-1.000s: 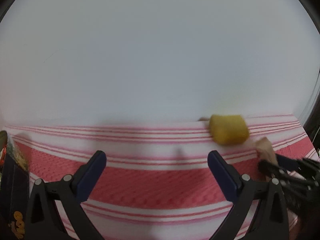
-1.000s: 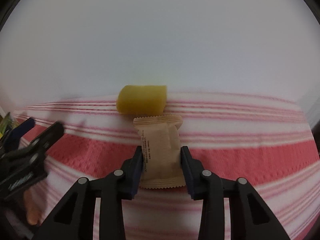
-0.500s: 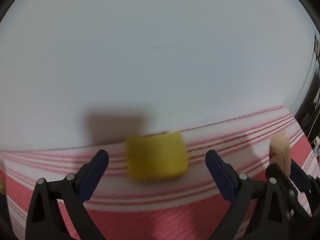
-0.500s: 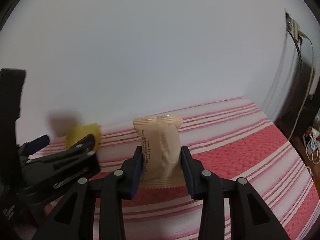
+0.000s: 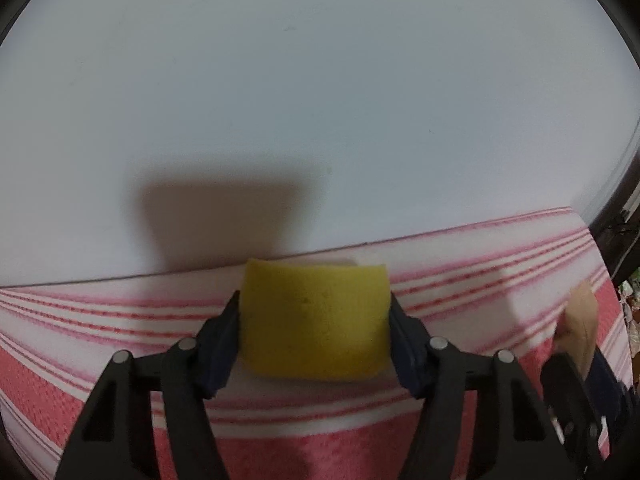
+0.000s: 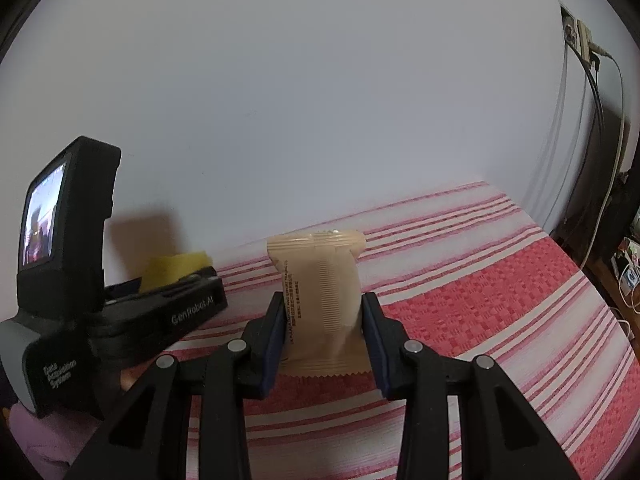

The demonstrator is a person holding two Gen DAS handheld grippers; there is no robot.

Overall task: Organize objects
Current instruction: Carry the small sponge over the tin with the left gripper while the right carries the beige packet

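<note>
Where the white wall (image 6: 320,100) meets the striped cloth (image 6: 500,300) — red and white bands spread over what I take to be a bench — both tools are loaded at once. Left gripper (image 5: 314,328): jaws closed to the width of a yellow sponge (image 5: 316,320), pads pressed on its two sides; the block sits at the cloth's far edge by the wall, whether lifted or resting I cannot tell. Soft-looking, faintly pitted, top edge slightly bowed. Right gripper (image 6: 324,336): jaws closed on a tan snack packet (image 6: 320,300), held upright and clear of the cloth, gripped across its lower half so the crimped ends stay free. Packet is matte, with a ribbed seam and a line of small print down the back, and zigzag-cut ends.

Judgement: each item is pinched across its narrow axis for a steady carry, likely to be grouped elsewhere. A wall socket (image 6: 576,36) with cables hangs at far right.
</note>
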